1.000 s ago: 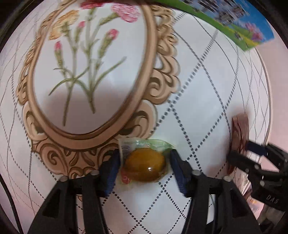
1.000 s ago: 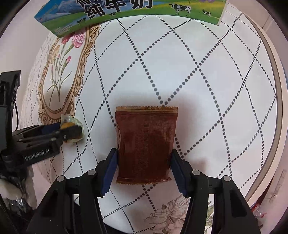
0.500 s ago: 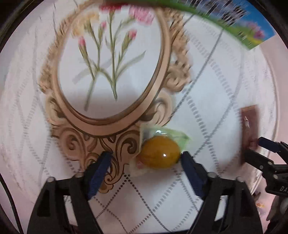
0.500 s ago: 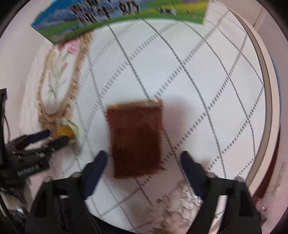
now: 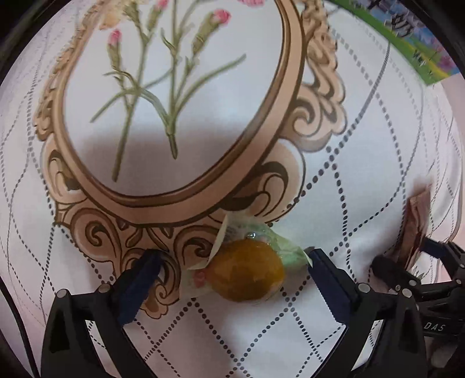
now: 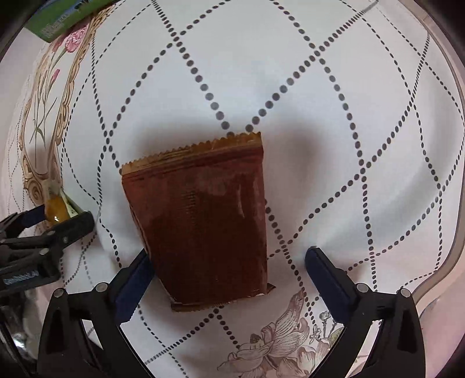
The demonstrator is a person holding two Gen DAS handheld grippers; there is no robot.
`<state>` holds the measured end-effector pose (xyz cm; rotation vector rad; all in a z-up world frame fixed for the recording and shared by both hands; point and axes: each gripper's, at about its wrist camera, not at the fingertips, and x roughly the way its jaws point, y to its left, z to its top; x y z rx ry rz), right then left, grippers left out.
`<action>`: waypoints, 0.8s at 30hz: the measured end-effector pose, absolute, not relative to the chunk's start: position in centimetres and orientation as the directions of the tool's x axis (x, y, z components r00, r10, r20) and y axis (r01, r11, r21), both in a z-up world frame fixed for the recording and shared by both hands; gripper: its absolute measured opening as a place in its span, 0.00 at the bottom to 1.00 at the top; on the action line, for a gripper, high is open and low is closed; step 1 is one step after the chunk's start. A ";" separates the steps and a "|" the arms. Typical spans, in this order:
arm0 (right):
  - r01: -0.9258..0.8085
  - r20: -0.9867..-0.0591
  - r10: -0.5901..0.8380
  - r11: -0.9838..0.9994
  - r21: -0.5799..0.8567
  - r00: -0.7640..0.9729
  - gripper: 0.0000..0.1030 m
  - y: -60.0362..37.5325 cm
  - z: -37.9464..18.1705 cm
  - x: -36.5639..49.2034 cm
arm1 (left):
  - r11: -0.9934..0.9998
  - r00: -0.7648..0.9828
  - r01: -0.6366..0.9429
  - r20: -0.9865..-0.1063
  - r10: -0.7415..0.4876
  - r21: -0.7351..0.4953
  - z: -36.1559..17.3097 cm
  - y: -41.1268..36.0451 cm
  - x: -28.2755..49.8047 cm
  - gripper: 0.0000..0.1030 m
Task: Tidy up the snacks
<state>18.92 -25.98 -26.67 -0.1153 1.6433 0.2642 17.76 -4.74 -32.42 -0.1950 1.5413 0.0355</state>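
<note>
Left gripper (image 5: 232, 267): jaws spread wide, holding nothing. The right pad touches or nearly touches the wrapper's edge; the left pad stands well clear.
Wrapped candy (image 5: 247, 272): amber sweet in a clear green-tinted wrapper, lying on the tablecloth (image 5: 348, 145) at the lower edge of the printed oval frame (image 5: 180, 197), between the left jaws (nearer the right one).
Brown snack packet (image 6: 203, 221): flat on the cloth between the right jaws, tilted, serrated seal pointing away from the camera; its lower left edge touches or nearly touches the left pad.
Right gripper (image 6: 229, 270): jaws wide apart, nothing gripped; a clear gap lies between the packet and the right pad.
Milk carton (image 6: 61, 16): green box at the far edge of the cloth, well apart from both snacks.
Step in hand (judged): both snacks set down. To do it well, draw each gripper straight back or up with the jaws wide, so that neither pad drags a wrapper; the candy is light and would likely skid.
Change, left: one second ago the jaws were shut on the candy; half a second ago already open; now wider, candy slightly turned.
Change, right: one second ago the jaws clasped the packet squarely; now released, packet skewed.
</note>
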 end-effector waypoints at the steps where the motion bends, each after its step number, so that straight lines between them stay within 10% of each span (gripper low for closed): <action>1: -0.236 -0.991 0.081 0.966 0.104 -0.103 1.00 -25.7 -26.5 18.9 | 0.984 0.045 -0.145 -0.994 -0.100 -0.106 -31.9 -4.7 17.6 0.97; 15: -0.212 -0.989 0.139 0.969 0.126 0.049 0.57 -25.2 -22.2 19.0 | 0.982 0.035 -0.123 -0.990 -0.137 -0.140 -27.0 -5.1 18.1 0.59; 24: -0.182 -0.975 0.212 0.964 0.197 0.068 0.57 -27.9 -19.9 19.0 | 0.981 0.044 -0.141 -0.991 -0.125 -0.130 -24.3 -5.1 17.4 0.55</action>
